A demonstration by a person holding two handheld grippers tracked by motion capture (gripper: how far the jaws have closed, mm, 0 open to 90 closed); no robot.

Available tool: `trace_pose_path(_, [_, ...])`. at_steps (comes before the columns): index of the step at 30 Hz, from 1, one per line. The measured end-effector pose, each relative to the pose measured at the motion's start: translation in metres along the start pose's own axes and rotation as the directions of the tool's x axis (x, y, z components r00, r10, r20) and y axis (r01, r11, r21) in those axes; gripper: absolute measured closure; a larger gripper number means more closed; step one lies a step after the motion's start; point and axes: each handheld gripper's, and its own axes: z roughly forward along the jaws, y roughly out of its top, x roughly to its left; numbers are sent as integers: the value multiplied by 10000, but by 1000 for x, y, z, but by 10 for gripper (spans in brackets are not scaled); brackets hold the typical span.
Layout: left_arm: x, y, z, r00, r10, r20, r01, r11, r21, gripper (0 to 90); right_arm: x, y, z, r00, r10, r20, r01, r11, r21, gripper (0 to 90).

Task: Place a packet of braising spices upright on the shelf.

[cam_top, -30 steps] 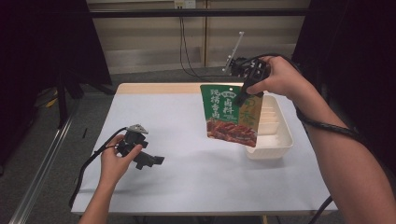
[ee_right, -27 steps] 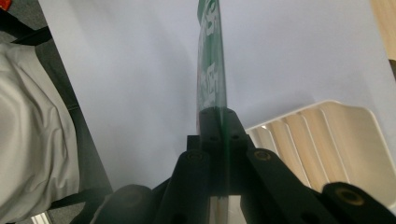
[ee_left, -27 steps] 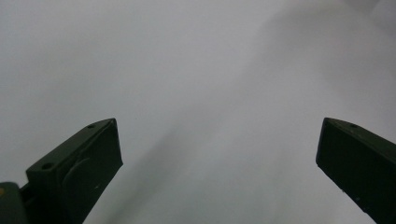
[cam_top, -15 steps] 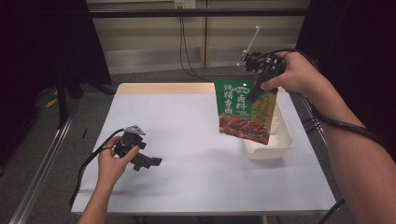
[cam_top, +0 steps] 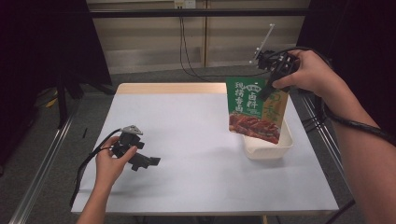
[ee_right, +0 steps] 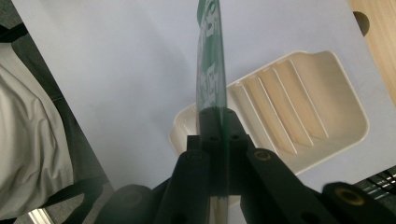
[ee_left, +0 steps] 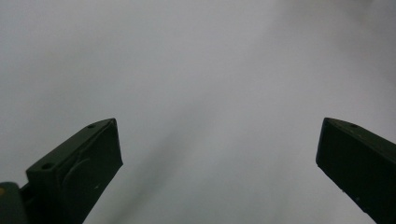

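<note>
My left claw point(cam_top: 150, 161) rests near me on the pale grey tabletop point(cam_top: 196, 140), jaws spread wide and holding nothing. Farther off, my right claw point(cam_top: 267, 89) pinches the green printed food pouch point(cam_top: 256, 110), hanging upright above the cream ribbed plastic tray point(cam_top: 270, 145).

Black left gripper point(cam_top: 150, 161) with grey three-cornered plate, black trailing cable

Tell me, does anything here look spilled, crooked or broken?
Nothing stands out. The green printed food pouch hangs intact from the right gripper above the cream ribbed plastic tray; the left gripper rests open, nothing between its jaws.
</note>
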Motion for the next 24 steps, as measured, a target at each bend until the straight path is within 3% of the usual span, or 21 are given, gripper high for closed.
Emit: trace_pose_path(24, [1, 0, -1, 10000, 17, 31, -16, 10000, -39, 0, -16, -29, -6, 9993, 338, 187, -335, 9994, -117, 900])
